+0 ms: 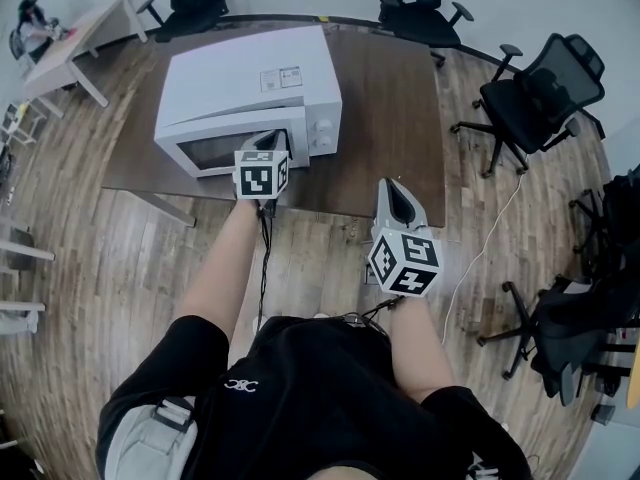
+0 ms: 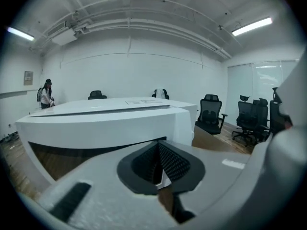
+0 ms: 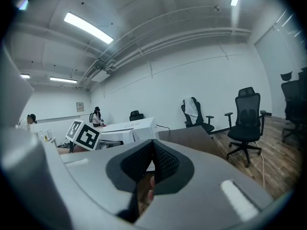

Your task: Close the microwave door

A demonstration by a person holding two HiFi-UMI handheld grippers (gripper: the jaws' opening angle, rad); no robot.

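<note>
White microwave (image 1: 250, 83) sits directly ahead of the left gripper (image 1: 268, 140), whose jaws are pressed together on nothing. Its tips are at the door's right edge, beside the control panel, and the door looks flat against the front. Right gripper (image 1: 396, 190), also closed and empty, hangs back and to the right, just short of the brown table's (image 1: 390, 118) near edge, with bare tabletop ahead of it. Open wood floor (image 1: 130, 268) lies behind both grippers. One white cable (image 1: 485, 253) trails right of the right gripper. At least four black office chairs (image 1: 540, 88) ring the table's far and right sides. One pale desk (image 1: 90, 33) stands far left, beyond the left gripper.
</note>
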